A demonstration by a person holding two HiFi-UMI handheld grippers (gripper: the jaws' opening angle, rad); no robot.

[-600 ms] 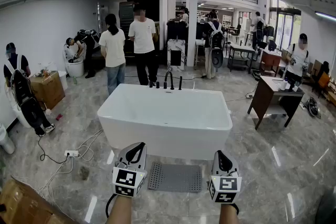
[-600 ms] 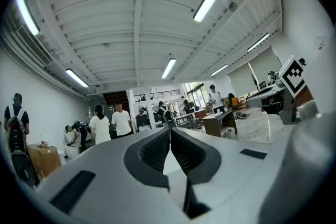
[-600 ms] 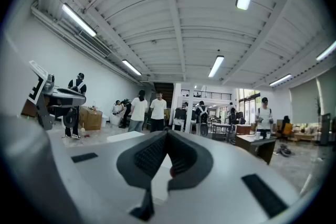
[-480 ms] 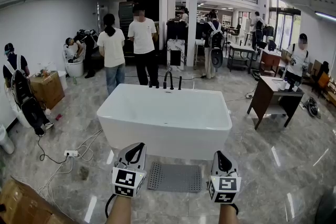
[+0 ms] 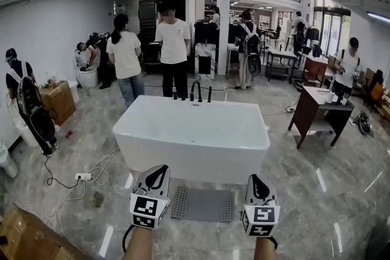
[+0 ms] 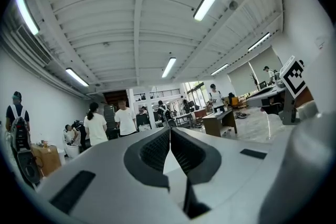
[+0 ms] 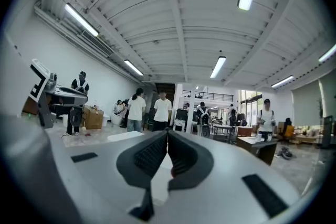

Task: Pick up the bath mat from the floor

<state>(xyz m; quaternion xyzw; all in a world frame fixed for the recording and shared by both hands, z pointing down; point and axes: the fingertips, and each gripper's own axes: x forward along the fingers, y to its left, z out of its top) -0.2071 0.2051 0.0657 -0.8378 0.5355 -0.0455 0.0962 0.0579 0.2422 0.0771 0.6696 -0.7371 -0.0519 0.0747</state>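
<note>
Two handheld grippers are held level and side by side in front of a person. The left gripper (image 5: 159,171) has its jaws pressed together on nothing. The right gripper (image 5: 256,179) is likewise closed and empty. The grey bath mat (image 5: 203,204) lies flat on the shiny floor (image 5: 341,192), below and between the two grippers, just beside the foot of a white bathtub (image 5: 192,131).

Likely trouble from here:
- Closed jaws would only shove the mat, so they must spread first.
- A flat mat on a glossy floor may slide instead of letting an edge lift.
- The bathtub wall, just ahead of both grippers, could be knocked on the way down.
</note>
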